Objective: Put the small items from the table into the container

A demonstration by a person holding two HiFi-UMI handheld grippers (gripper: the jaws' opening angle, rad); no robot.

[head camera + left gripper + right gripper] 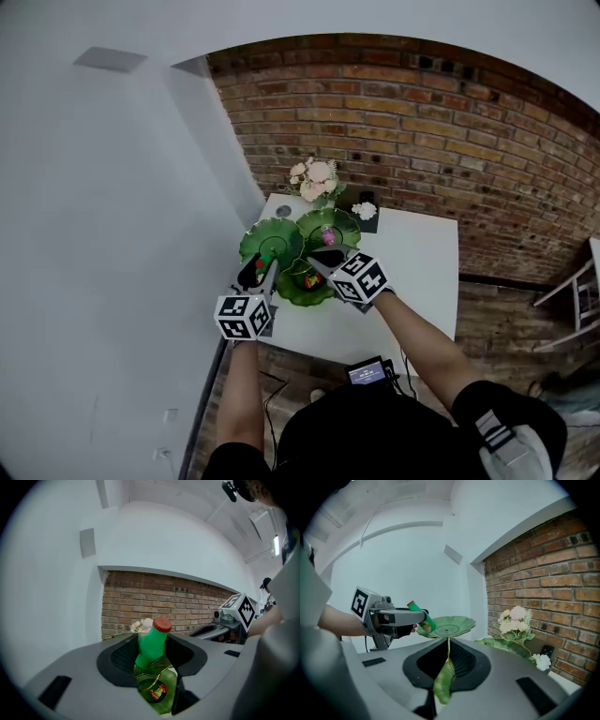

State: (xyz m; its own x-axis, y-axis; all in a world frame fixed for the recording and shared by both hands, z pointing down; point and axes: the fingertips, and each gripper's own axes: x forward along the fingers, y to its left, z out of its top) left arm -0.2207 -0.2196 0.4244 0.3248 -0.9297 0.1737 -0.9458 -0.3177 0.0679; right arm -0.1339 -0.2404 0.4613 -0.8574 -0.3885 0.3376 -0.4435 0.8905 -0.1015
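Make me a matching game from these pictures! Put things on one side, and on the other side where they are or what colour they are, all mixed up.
Things:
1. bottle
2. bottle cap
3. flowers
4. leaf dish

Clues:
A. red
B. pinched at its rim by the right gripper
C. at the far end of the table, by the brick wall
D. held in the left gripper

Pairs: 1-D, 2-A, 3-C, 4-B
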